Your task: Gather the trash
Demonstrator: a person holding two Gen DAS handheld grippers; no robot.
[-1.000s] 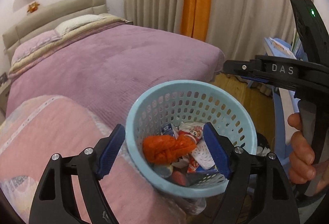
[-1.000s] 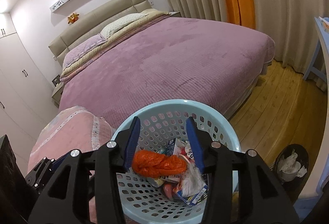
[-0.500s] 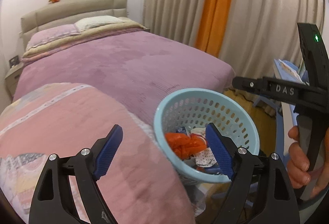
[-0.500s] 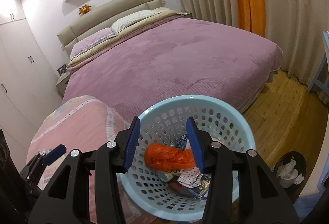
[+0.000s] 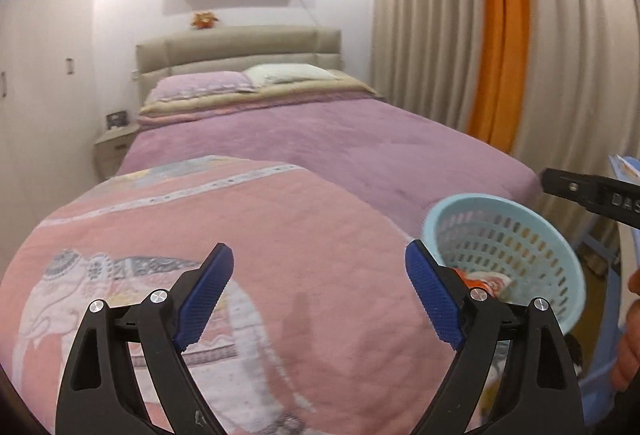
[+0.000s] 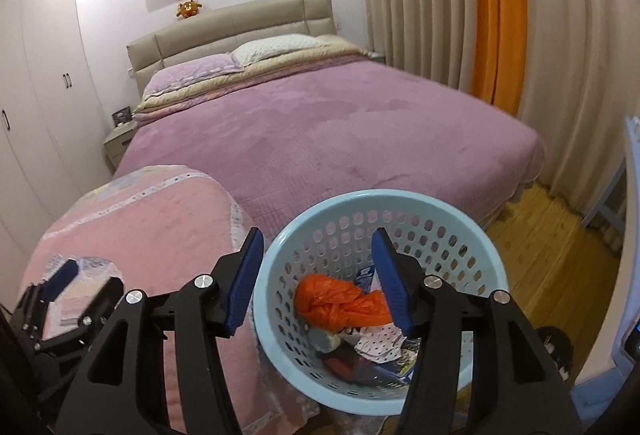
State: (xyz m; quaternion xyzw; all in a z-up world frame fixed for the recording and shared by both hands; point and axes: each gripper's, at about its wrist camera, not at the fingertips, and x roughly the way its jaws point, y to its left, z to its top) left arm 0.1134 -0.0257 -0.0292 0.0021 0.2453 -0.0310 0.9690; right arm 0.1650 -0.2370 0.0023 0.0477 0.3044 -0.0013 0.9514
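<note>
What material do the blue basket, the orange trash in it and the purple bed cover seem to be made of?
The blue basket looks like moulded plastic: smooth, slightly glossy, with regular punched holes in its wall. The orange trash seems to be thin plastic film, perhaps a bag: crumpled and shiny on its folds. The purple bed cover appears to be soft matte fabric with a faint quilted or ribbed texture.

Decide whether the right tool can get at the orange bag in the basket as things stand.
Probably yes: the right tool is open above the basket, and the orange bag lies on top, uncovered.
</note>
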